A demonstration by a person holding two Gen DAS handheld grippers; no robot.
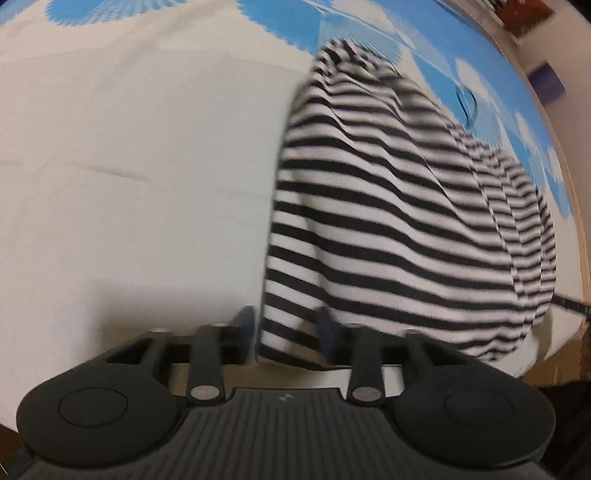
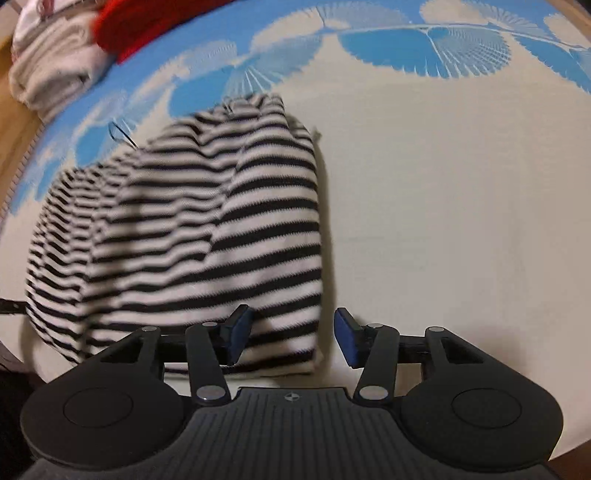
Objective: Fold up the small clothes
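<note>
**Striped garment bunched on patterned cloth, a gripper at each near corner**

Black-and-white striped garment [image 1: 399, 206] lies bunched and rumpled on a cream cloth [image 1: 129, 147] with a blue fan pattern. In the left wrist view it fills the right half of the frame; in the right wrist view, the left half.

Left gripper [image 1: 286, 328]: blue pads apart, the garment's near corner between them; blur hides whether they press it.

Right gripper [image 2: 293, 334]: jaws apart, left pad over the striped hem, right pad over bare cream cloth, nothing clamped.

Upper left of the right wrist view: a folded pale cloth pile [image 2: 51, 70] beside a red garment [image 2: 147, 26].
</note>
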